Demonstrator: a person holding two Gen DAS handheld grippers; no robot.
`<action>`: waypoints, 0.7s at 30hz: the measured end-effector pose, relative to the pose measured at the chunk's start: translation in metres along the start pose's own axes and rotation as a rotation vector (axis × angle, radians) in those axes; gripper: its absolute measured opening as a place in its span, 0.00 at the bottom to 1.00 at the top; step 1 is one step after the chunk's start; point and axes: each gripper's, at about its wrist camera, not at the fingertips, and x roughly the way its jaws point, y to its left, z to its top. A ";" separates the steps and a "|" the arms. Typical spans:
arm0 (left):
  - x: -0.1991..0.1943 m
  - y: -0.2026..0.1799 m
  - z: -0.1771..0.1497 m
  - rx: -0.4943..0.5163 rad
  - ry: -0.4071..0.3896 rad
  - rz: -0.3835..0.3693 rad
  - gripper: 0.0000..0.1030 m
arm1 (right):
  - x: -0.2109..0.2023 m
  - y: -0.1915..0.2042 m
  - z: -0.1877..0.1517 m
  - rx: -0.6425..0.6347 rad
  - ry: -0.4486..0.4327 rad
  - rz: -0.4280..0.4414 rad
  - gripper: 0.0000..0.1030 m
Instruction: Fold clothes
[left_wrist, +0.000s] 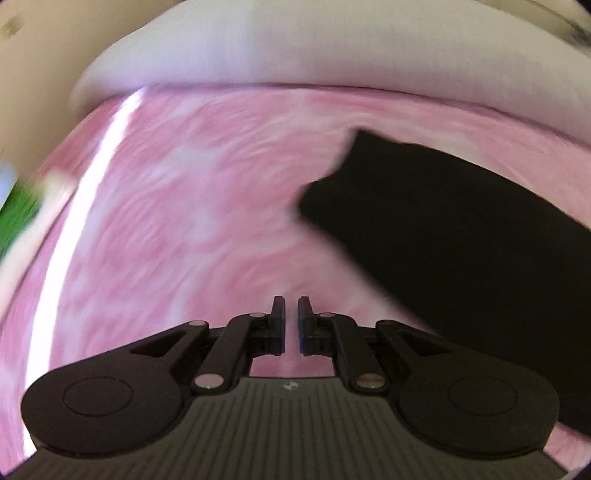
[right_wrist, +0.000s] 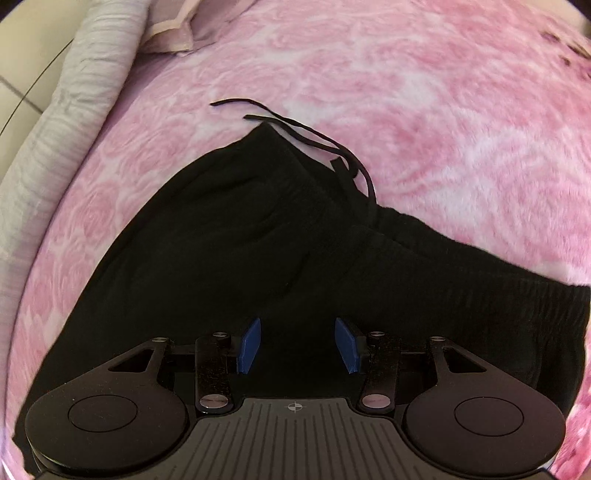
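A black garment (right_wrist: 221, 240) with an elastic waistband and a loose drawstring (right_wrist: 314, 136) lies on a pink rose-patterned blanket (right_wrist: 424, 110). My right gripper (right_wrist: 297, 332) hovers just over the garment, below the waistband. It is open, with nothing between its blue pads. In the blurred left wrist view, a corner of the black garment (left_wrist: 461, 240) lies to the right of my left gripper (left_wrist: 291, 306). That gripper hangs over bare pink blanket (left_wrist: 184, 203). Its jaws stand a narrow slit apart and hold nothing.
A thick white cushion or duvet (left_wrist: 258, 48) borders the blanket's far side. Pale grey bedding (right_wrist: 55, 129) runs along the left edge, with tiled floor beyond it. A beige folded cloth (right_wrist: 177, 33) lies at the top left. Something green (left_wrist: 14, 218) shows blurred at the far left.
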 end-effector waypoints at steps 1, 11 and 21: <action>-0.007 0.012 -0.005 -0.060 0.000 0.010 0.06 | -0.003 -0.001 0.000 -0.015 -0.005 -0.003 0.47; -0.155 -0.016 -0.118 -0.073 0.110 -0.453 0.07 | -0.038 -0.042 -0.028 -0.173 -0.054 -0.099 0.47; -0.219 -0.097 -0.252 0.154 0.382 -0.466 0.06 | -0.052 -0.106 -0.065 -0.402 0.061 -0.192 0.47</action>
